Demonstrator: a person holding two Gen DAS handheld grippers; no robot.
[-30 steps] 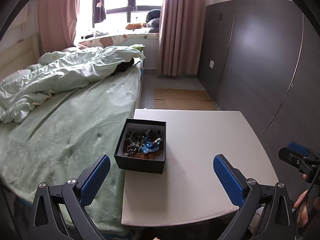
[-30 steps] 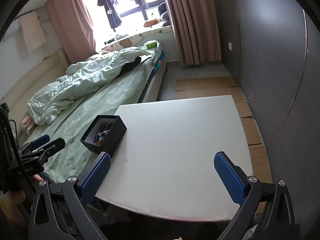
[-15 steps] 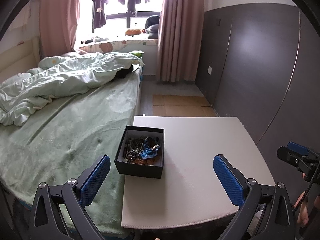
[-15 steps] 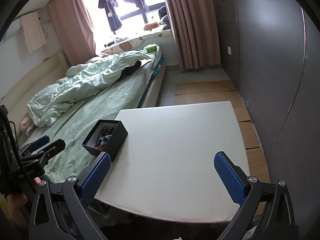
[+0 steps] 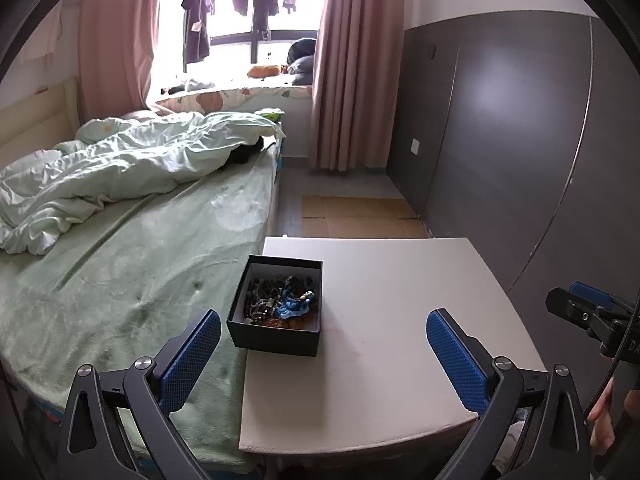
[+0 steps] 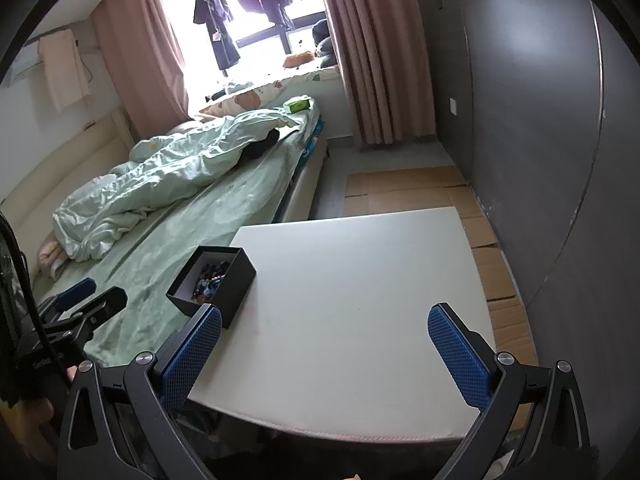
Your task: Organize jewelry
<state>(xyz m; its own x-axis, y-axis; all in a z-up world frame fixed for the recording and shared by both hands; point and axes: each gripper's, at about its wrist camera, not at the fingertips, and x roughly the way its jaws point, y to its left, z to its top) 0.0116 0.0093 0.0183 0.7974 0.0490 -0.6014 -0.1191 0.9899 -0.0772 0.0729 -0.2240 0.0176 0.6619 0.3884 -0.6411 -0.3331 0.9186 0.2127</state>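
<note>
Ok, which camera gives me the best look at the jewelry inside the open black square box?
The left wrist view. It looks down into the open black square box, showing the tangled jewelry, blue piece included. The right wrist view sees the box side-on, its wall hiding most of the contents.

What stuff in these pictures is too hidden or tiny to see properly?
- Jewelry in the black box: left wrist view, a tangle too small to tell the pieces apart.
- Same jewelry, right wrist view: the box's near wall hides most of it.
- Under the white table: its top covers it, both views.
</note>
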